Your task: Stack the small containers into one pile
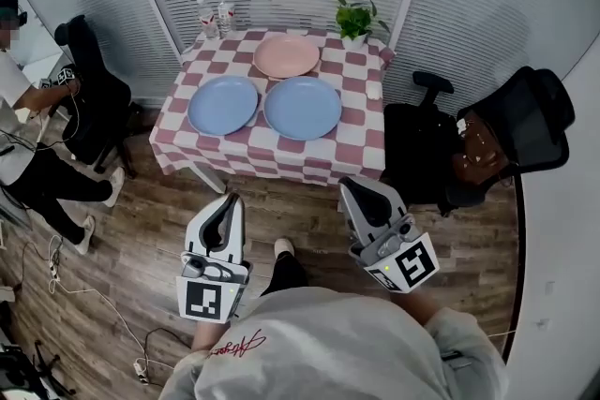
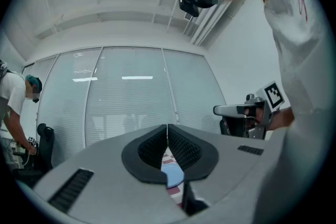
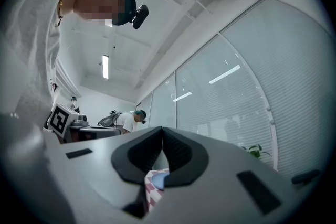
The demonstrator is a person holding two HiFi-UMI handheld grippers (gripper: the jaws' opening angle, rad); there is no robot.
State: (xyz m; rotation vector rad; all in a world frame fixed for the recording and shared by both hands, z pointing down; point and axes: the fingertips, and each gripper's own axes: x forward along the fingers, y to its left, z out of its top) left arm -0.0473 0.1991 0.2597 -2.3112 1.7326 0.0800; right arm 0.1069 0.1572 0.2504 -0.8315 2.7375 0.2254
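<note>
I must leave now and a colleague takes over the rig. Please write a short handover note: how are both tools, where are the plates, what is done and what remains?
Left tool: shut and empty, held short of the table, pointing toward it.
Right tool: shut and empty, also short of the table.
Things: the pink plate is at the back of the table. The left blue plate and right blue plate lie side by side in front of it. No plate is on another.
Done: nothing stacked yet.
Left: step up to the table and put the three plates into one pile.
</note>
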